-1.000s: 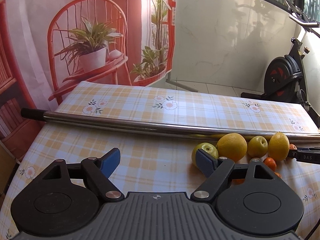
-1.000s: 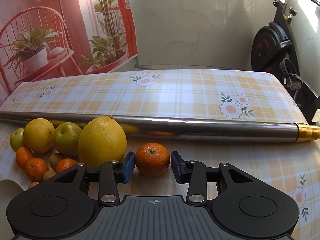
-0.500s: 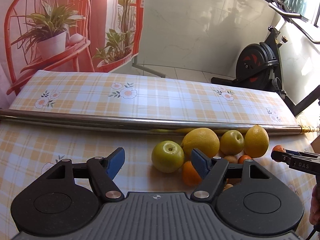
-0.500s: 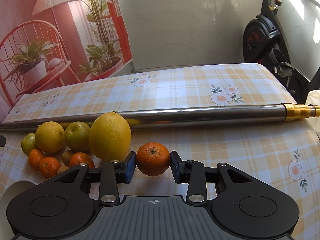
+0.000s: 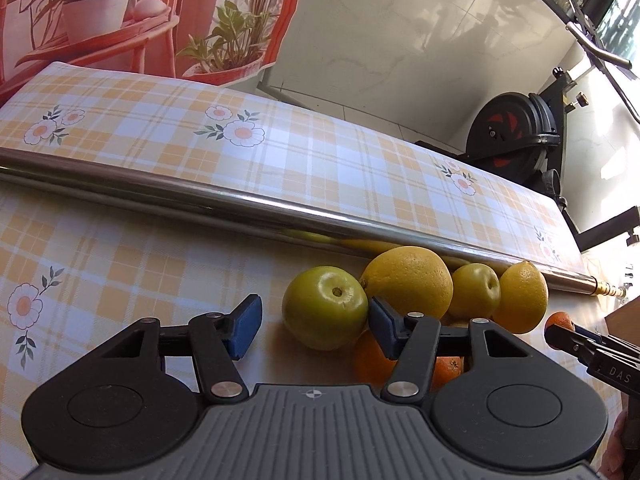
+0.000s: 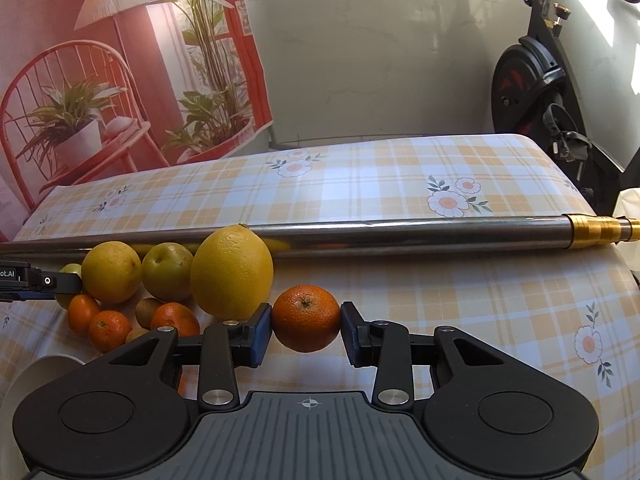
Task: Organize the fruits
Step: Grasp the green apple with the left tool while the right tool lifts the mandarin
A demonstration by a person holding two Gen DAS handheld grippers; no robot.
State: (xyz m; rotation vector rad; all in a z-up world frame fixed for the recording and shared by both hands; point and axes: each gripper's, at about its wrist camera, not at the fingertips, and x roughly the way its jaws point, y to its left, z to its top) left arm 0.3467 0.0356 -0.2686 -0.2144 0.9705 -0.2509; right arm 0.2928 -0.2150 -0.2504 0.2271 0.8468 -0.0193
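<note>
Since a second ago the left hand-held gripper [image 5: 312, 326] has closed in on the fruit pile, and the green apple [image 5: 325, 307] now sits between its wide-spread fingers, nearer the right pad; whether that pad touches it is unclear. The right hand-held gripper [image 6: 306, 334] has narrowed onto the mandarin [image 6: 306, 317], pads against both its sides, just right of the large lemon [image 6: 232, 272]. Behind the fruit, a steel pole [image 6: 420, 232] lies across the bench [image 6: 480, 300].
</note>
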